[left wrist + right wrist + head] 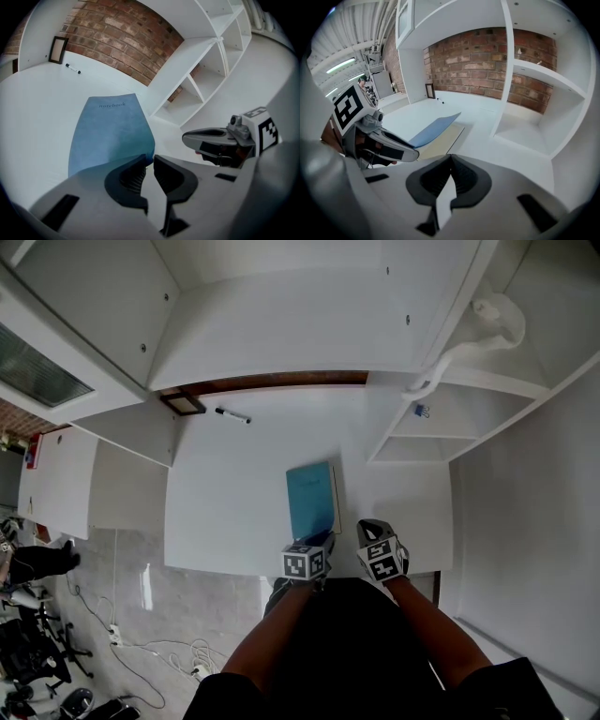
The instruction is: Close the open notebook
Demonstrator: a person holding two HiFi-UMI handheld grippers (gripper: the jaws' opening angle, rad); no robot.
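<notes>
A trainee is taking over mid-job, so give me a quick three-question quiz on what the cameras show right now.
1. True or false: the notebook's blue cover lies flat on the cream pages.
2. The right gripper has its jaws: A wide apart; B together, empty; C closed on the cover.
3. What lies on the desk near the small frame?
Key: 1 false, the cover stands raised above the pages; 2 B; 3 a marker pen.
</notes>
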